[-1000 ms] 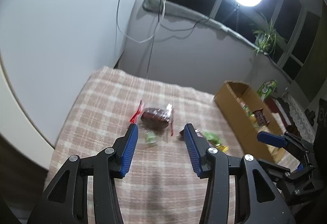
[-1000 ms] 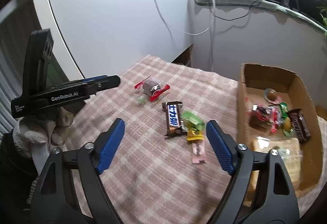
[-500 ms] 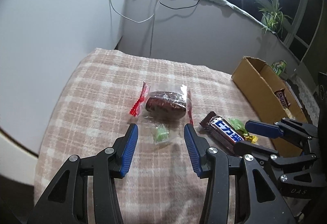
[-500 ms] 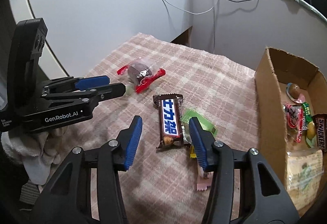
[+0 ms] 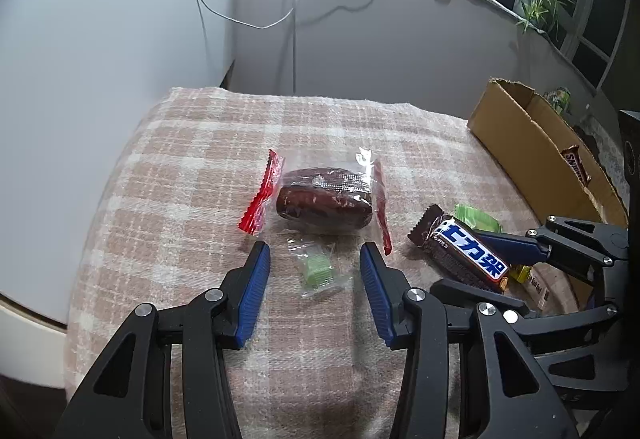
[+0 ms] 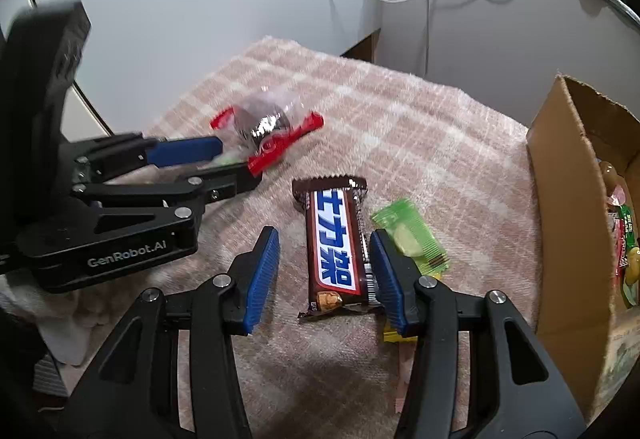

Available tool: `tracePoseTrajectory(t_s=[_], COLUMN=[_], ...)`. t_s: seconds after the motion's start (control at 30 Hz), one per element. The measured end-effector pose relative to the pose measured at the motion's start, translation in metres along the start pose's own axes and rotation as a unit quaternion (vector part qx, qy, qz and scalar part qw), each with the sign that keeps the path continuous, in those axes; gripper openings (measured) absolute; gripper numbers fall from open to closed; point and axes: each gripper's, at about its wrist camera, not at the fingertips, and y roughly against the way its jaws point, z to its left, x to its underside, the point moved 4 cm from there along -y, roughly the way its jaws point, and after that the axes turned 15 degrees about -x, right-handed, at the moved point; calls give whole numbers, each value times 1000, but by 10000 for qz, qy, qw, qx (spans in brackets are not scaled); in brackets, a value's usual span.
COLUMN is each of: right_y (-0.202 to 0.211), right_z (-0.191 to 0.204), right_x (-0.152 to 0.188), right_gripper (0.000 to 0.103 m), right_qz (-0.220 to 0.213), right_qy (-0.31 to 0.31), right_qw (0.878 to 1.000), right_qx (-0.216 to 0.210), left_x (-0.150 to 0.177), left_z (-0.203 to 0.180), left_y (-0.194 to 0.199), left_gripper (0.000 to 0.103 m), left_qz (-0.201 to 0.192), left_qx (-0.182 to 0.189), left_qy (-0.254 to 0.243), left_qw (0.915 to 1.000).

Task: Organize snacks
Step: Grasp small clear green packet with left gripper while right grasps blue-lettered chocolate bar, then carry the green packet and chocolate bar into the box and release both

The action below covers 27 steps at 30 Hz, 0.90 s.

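Observation:
My left gripper (image 5: 314,259) is open low over the checked cloth, its fingers on either side of a small green candy in clear wrap (image 5: 317,269). Just beyond lies a dark red snack in a clear, red-edged wrapper (image 5: 324,205). My right gripper (image 6: 324,253) is open around a brown and blue chocolate bar (image 6: 335,245), which also shows in the left wrist view (image 5: 464,251). A green packet (image 6: 412,241) lies beside its right finger. The left gripper shows in the right wrist view (image 6: 200,163).
A cardboard box (image 6: 560,223) with several snacks in it stands at the right edge of the table; it also shows in the left wrist view (image 5: 532,155). A yellow and a pink packet lie partly under my right finger. White walls and cables stand behind the table.
Both grippers have come down and forward toward the cloth. The right one has narrowed from wide open and now frames the chocolate bar. The left one now frames the green candy.

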Motion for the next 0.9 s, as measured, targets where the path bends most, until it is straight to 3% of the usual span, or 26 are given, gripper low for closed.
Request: tracePoseTrajectory(t_s=[0.03,0.13,0.2,0.53,0.9], right_y=[0,0,-1,13,61], right_z=[1,1,1,7,16], right_x=[0,-1,-1,6,14], right_gripper=[43,33,29,29,29], right_qz=[1,17,13,-116,-535], right_qy=[15,32,37,-1,-32], right_qw=[10000,10000,10000,9999,9985], right_qx=[7,78,78,-40,-124], left_x=[0,0,1,6,4], left_z=[0,-1,-2,-5,-11], left_y=[0,0,0,14,61], left_gripper=[30,22,22,22,22], left_qz=[-3,-12,-19,-117,-526], left_qx=[13,-24,-28,-25,113], left_qy=[-9,-24,-48,19,182], left_qw=[10000,10000,10000,9999,9984])
